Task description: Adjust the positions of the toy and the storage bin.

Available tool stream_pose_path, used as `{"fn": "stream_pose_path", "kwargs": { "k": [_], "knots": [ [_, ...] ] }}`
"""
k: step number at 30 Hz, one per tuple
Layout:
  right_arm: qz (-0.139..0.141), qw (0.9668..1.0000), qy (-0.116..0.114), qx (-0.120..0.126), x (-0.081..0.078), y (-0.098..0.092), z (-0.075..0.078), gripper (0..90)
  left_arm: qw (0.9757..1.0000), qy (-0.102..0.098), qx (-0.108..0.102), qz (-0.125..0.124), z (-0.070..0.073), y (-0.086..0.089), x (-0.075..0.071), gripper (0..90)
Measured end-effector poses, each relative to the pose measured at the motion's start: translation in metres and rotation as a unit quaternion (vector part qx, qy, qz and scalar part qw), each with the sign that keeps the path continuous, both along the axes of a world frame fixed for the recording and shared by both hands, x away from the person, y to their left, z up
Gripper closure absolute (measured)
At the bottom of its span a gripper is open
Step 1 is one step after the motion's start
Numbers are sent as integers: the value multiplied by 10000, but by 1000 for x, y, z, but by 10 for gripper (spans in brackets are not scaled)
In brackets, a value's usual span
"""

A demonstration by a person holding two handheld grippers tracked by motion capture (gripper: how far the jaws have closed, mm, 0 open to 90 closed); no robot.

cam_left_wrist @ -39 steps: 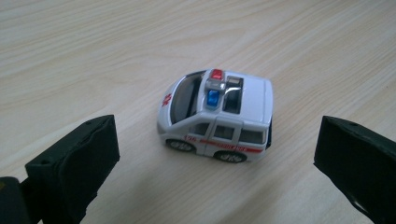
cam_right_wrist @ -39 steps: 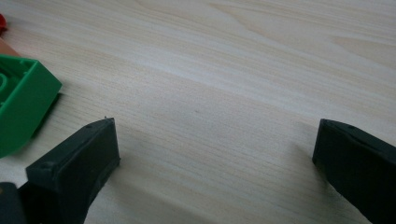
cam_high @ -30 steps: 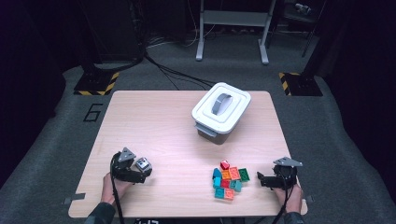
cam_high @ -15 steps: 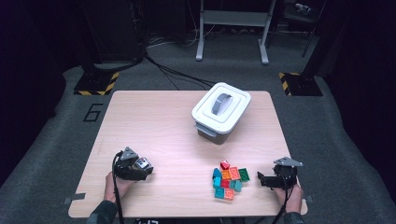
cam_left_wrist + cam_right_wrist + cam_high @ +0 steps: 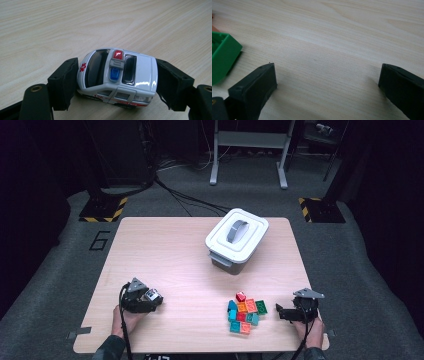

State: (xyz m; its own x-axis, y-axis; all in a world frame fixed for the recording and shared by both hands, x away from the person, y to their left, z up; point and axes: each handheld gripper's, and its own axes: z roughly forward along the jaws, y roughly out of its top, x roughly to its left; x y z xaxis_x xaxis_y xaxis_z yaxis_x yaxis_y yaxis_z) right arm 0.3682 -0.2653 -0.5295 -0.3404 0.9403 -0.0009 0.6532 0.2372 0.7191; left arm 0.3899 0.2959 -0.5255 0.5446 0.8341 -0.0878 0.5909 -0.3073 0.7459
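Note:
A white toy ambulance (image 5: 117, 75) with red and blue roof lights lies between the jaws of my left gripper (image 5: 116, 77). Those jaws have just been closing, and the black pads (image 5: 66, 80) now touch its front and rear ends. In the high view my left gripper (image 5: 145, 300) rests near the table's front left with the ambulance (image 5: 153, 295) at its tip. My right gripper (image 5: 280, 312) lies at the front right, pointing at a pile of coloured bricks (image 5: 244, 313). In the right gripper view my right gripper (image 5: 327, 72) stands open over bare wood, a green brick (image 5: 223, 56) at the left.
A white lidded box (image 5: 236, 239) with a grey handle stands at the back right of the wooden table (image 5: 165, 245). Around the table is grey floor with cables, a metal stand and yellow-black striped feet.

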Motion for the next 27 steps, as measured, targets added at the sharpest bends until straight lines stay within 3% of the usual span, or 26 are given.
{"fn": "stream_pose_path", "kwargs": {
  "k": [12,15,22,27],
  "knots": [
    [-8,10000,-5,2,0,0,0,13,10000,-66,38,7,4,1,-1,245],
    [-15,10000,-5,6,0,0,0,14,9999,-40,145,10,8,5,1,245],
    [-14,10000,-6,4,0,0,0,14,9997,-75,186,135,15,13,3,245],
    [-14,10000,-8,3,0,0,0,14,9990,-153,253,334,23,27,9,245]
  ]
}}
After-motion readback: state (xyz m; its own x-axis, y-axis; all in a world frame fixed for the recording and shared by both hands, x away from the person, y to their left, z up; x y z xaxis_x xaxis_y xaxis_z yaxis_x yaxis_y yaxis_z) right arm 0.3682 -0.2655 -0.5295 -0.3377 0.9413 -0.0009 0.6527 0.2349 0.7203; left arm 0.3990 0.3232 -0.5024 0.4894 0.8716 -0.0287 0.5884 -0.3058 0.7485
